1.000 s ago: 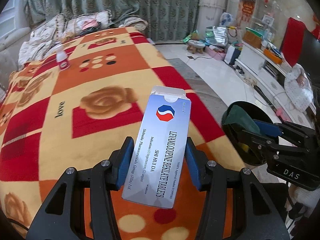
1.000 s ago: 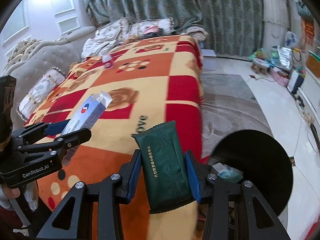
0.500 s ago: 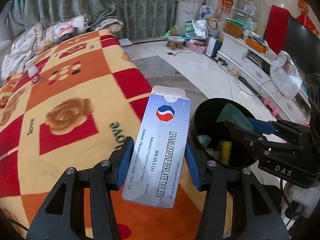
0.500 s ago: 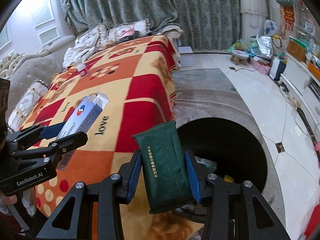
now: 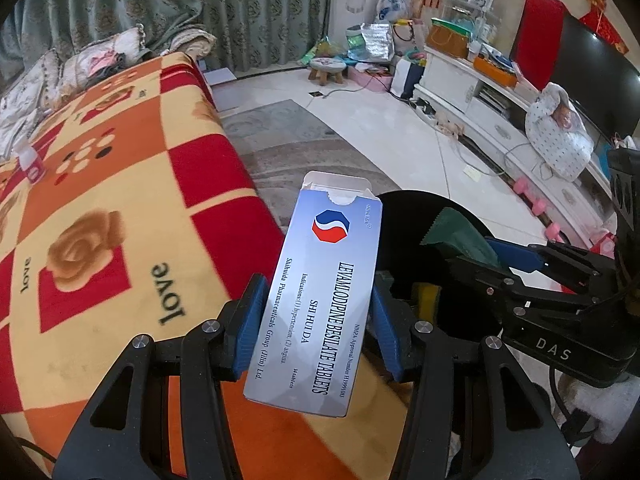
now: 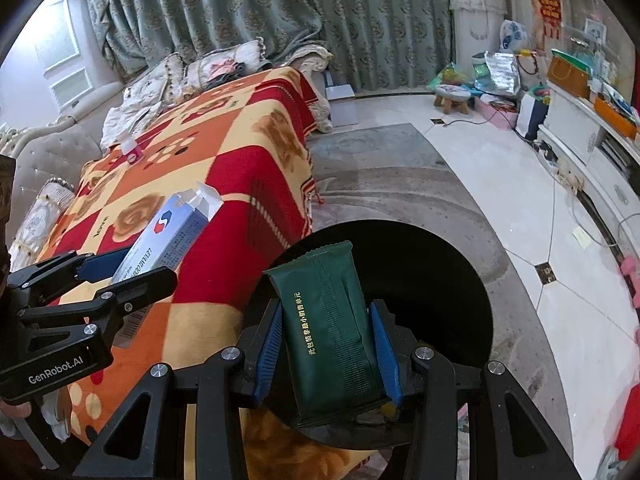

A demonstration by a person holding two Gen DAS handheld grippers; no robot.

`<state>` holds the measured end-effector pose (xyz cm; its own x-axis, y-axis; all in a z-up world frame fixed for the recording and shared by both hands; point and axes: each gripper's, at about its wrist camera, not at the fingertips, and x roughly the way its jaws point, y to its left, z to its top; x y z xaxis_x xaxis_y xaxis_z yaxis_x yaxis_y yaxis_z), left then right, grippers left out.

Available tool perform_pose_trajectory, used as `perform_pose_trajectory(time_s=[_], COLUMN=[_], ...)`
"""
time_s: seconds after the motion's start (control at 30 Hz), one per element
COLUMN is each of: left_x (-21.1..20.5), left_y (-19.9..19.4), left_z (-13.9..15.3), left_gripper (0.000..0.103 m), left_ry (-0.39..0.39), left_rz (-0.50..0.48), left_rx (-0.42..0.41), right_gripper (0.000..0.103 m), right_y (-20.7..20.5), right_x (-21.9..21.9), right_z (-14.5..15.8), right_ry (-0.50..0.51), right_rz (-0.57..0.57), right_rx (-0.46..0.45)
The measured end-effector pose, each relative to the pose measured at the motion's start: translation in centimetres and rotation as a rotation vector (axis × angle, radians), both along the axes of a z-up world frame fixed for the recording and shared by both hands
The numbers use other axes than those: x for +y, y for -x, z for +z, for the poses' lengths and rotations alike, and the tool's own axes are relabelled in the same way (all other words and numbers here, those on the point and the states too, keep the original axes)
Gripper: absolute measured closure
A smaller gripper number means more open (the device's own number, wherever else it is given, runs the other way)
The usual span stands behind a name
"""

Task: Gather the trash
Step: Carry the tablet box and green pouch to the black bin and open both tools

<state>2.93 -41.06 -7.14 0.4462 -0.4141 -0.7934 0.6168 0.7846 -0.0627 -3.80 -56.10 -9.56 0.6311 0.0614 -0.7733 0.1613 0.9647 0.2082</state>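
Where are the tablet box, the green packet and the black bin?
Tablet box (image 5: 320, 292): left wrist view, on the printed front face.
Green packet (image 6: 328, 332): right wrist view, mid front of the wrapper.
Black bin (image 6: 432, 264): right wrist view, on its dark inner wall.

Grey-green patterned curtains (image 6: 256, 16) hang across the far wall, with a pale panelled wall (image 6: 60, 56) to their left. A checked blanket (image 5: 120, 184) in red, orange and cream, printed with roses and the word "love", covers the sofa; cushions (image 5: 92, 64) are piled at its far end. The floor is pale glossy tile (image 6: 520, 184) with a grey rug (image 5: 280, 136) beside the blanket's edge. A white low cabinet (image 5: 480, 92) runs along the right wall under a dark television (image 5: 592, 76), and a small stool (image 6: 452, 96) stands near the curtains.
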Motion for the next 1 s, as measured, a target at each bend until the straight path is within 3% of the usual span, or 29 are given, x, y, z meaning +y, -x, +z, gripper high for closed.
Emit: perform_pose_trajectory(time_s=[0.57, 0.77, 0.83, 1.0], left_x=[-3.8, -3.6, -3.4, -2.5], left_y=[-1.7, -2.5, -2.6, -1.9], left_z=[-1.9, -2.4, -2.4, -1.7], left_gripper=[0.054, 0.052, 0.047, 0.047], left_ry=[0.010, 0.081, 0.101, 0.130], left_rz=[-0.015, -0.023, -0.026, -0.020], left_rx=[0.072, 0.141, 0.155, 0.151], right_gripper=[0.061, 0.061, 0.056, 0.054], right_y=[-0.1, -0.4, -0.4, 0.1], right_x=[-4.1, -4.5, -4.7, -4.8], right_z=[-2.4, -2.8, -2.7, -2.3], right_ry=[-0.043, -0.057, -0.067, -0.093], right_rz=[-0.082, -0.096, -0.108, -0.130], right_rx=[0.039, 0.040, 0.032, 0.028])
